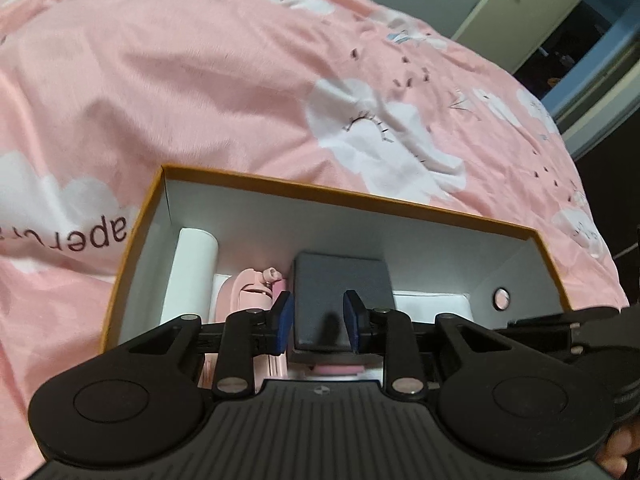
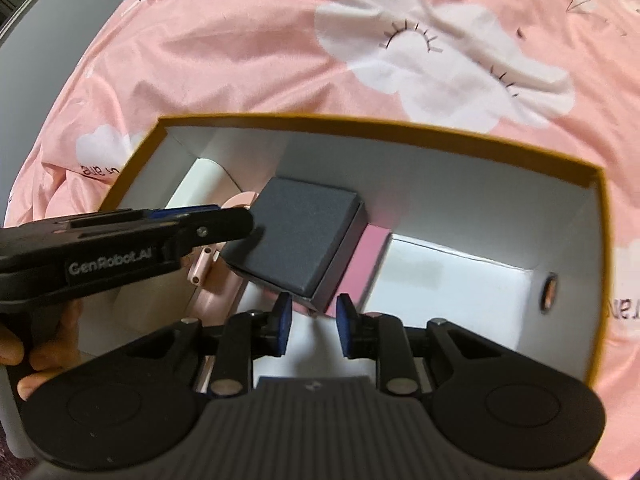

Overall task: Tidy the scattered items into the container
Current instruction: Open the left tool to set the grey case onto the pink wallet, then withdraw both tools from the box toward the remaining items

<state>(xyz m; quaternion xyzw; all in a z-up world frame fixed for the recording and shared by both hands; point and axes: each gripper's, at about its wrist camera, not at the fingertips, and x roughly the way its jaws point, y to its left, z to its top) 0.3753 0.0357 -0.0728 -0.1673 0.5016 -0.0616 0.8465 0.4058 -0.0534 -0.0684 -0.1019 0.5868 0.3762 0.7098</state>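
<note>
Both grippers hung over the orange-rimmed box (image 2: 596, 216) on the pink bedspread (image 2: 248, 48). The left gripper (image 1: 318, 322) was spread, empty, above the dark grey case (image 2: 296, 236); the right gripper (image 2: 310, 326) was spread too, near that case's corner. The case sat tilted on the pink slab (image 2: 370, 258), so a nudge from either could have tipped it onto the pink device (image 1: 250, 294) beside it. Under the case, probably more lay hidden. The white roll (image 1: 192, 272) stood at the box's left wall.

Pink cloud-print bedsheet (image 1: 200, 80), pale door (image 1: 516, 4), dim light
</note>
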